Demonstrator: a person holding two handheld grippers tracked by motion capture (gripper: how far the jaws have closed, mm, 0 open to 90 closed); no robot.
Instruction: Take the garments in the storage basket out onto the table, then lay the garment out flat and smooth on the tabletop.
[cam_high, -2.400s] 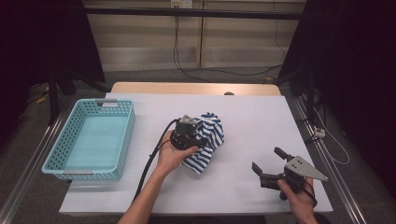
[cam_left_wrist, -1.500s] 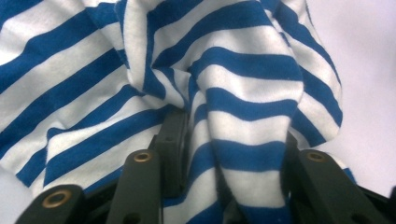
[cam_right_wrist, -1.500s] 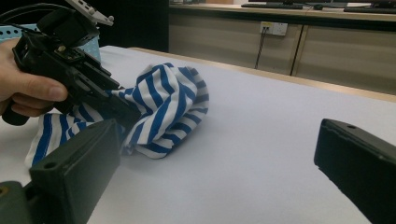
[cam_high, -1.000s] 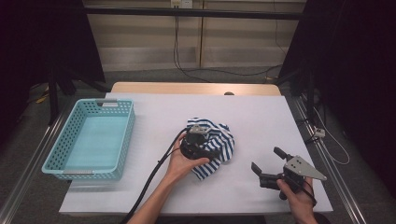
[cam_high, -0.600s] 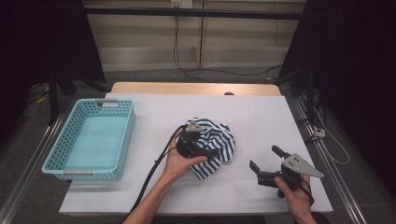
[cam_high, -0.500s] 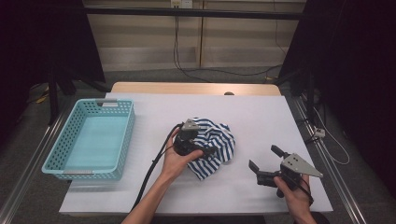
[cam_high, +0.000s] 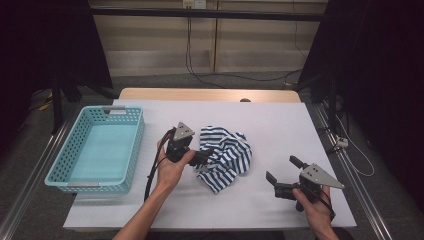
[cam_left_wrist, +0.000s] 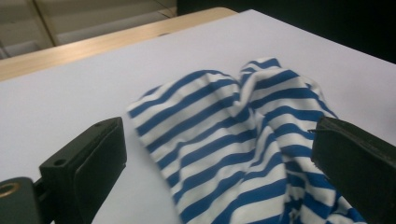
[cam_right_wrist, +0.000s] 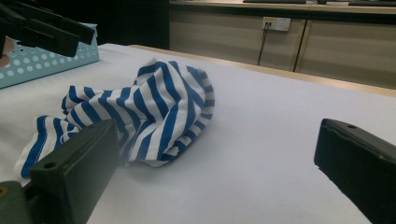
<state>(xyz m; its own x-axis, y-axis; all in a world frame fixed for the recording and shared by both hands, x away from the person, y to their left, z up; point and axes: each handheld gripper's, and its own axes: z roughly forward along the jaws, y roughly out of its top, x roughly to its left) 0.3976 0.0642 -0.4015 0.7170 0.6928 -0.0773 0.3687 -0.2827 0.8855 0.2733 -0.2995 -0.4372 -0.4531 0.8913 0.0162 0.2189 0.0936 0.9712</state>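
While our left gripper (cam_high: 204, 156) hangs just over the left edge of the striped cloth (cam_high: 226, 156), its jaws have just been opening and now stand wide, nothing pinched between them. We judge a regrasp is in hand. Crumpled mid-table, the cloth lies right of the basket (cam_high: 95, 148). Our right gripper (cam_high: 283, 175) waits near the front edge, released and empty. Next we need a firm pinch on a fold.

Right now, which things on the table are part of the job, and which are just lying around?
Part of the job:
- crumpled blue-and-white striped cloth
- left gripper, jaws just opened, nothing pinched
- right gripper, open

Just lying about:
- turquoise perforated plastic basket
- white table
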